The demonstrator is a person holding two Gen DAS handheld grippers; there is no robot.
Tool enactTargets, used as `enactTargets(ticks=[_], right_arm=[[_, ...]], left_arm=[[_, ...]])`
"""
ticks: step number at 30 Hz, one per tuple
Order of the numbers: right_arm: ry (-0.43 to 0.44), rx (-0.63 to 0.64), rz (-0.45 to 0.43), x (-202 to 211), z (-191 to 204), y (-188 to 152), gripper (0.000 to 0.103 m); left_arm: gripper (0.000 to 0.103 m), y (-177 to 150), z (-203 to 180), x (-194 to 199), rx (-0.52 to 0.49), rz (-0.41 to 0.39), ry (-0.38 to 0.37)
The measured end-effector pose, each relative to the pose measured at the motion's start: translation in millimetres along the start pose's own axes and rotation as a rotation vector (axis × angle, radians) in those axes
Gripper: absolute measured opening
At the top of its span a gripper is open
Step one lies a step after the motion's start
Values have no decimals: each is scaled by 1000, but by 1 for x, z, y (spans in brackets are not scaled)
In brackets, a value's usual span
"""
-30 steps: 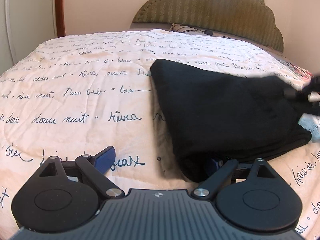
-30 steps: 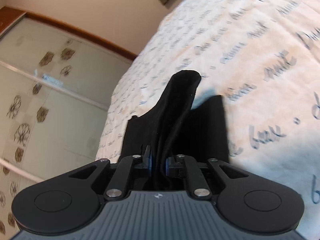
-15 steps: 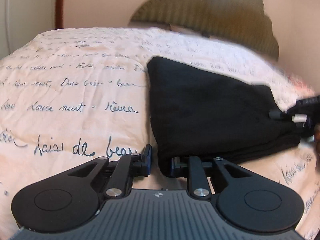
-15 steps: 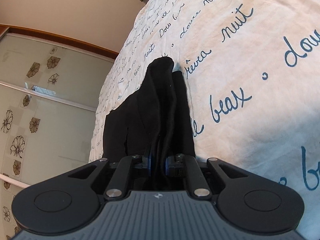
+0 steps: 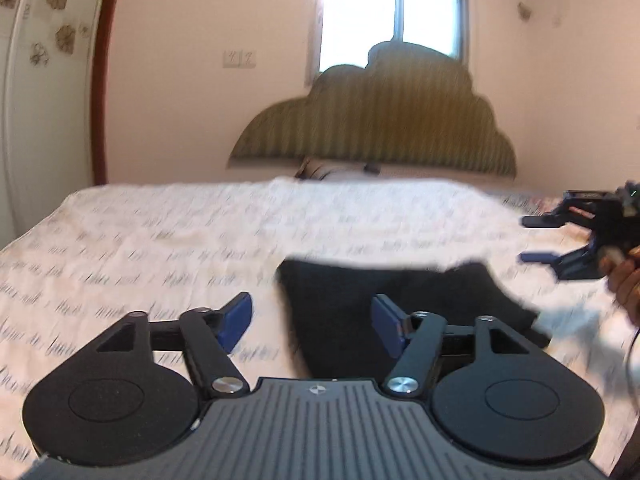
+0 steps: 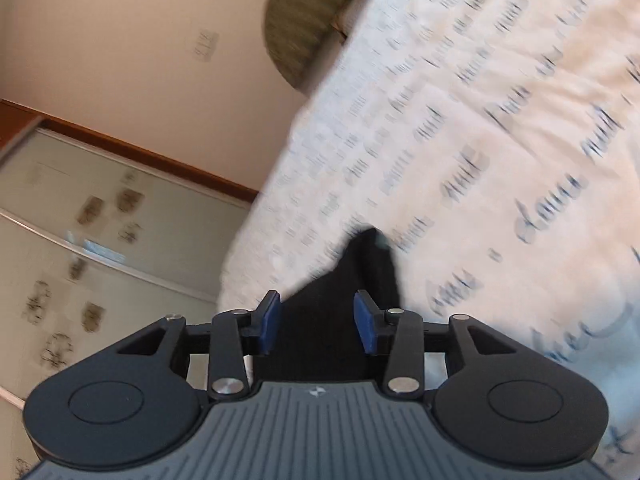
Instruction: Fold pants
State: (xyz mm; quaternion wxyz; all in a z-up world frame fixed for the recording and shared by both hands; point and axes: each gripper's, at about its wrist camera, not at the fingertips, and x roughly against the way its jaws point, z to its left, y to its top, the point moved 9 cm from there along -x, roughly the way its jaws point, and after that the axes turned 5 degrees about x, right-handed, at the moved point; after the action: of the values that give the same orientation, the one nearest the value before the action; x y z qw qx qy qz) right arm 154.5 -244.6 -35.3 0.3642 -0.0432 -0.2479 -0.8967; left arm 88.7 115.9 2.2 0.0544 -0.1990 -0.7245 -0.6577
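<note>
The black pants (image 5: 384, 296) lie folded flat on the bed's white quilt (image 5: 180, 232) with blue script. My left gripper (image 5: 312, 320) is open and empty, raised above the near edge of the pants. My right gripper (image 6: 316, 322) is open and empty too, with the pants (image 6: 360, 272) below and beyond its blue pads. The right gripper also shows at the right edge of the left wrist view (image 5: 560, 240), open, held in a hand above the bed. Both views are blurred by motion.
An olive scalloped headboard (image 5: 380, 120) and a window (image 5: 392, 12) stand behind the bed. A wardrobe with flower-patterned doors (image 6: 80, 248) runs along the bed's left side. A pillow (image 5: 320, 170) lies at the head.
Both grippers have opened and let go of the pants, then lifted up and back. The pants now lie flat on the quilt.
</note>
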Motion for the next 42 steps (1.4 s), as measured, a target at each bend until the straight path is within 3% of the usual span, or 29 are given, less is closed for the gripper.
enactTargets(ticks=[1, 3, 7, 9, 13, 17, 20, 24, 27, 31, 36, 39, 42], right_arm=[[38, -8, -2, -11, 10, 2, 71], [73, -9, 11, -40, 23, 0, 80], [15, -46, 62, -98, 12, -4, 80], [-43, -40, 76, -112, -6, -11, 78], [-65, 8, 51, -107, -25, -19, 57], [-89, 30, 58, -105, -25, -19, 52], [-141, 102, 52, -89, 3, -25, 56], [-33, 226, 69, -49, 41, -64, 76], [-108, 193, 90, -37, 14, -94, 77], [2, 122, -4, -24, -9, -102, 75], [-102, 171, 24, -24, 15, -98, 78], [-42, 234, 15, -15, 44, -105, 78], [-79, 310, 41, -19, 43, -118, 80]], left_arm=[[76, 8, -7, -11, 3, -22, -11], [86, 7, -26, -44, -25, 1, -67], [68, -38, -46, -108, -66, 234, -72], [72, -63, -44, -121, -65, 305, -76], [75, -69, -37, -125, 2, 294, -97], [78, -69, -36, -124, -38, 290, -69], [76, -56, -31, -100, 2, 267, -46], [85, -51, -33, -60, 13, 196, -74], [86, -62, -42, -52, -21, 209, -96], [96, -91, -42, -69, -51, 283, -77], [94, -82, -43, -59, -84, 273, -30], [95, -76, -39, -44, -47, 252, -25], [96, -76, -40, -34, -31, 220, -42]])
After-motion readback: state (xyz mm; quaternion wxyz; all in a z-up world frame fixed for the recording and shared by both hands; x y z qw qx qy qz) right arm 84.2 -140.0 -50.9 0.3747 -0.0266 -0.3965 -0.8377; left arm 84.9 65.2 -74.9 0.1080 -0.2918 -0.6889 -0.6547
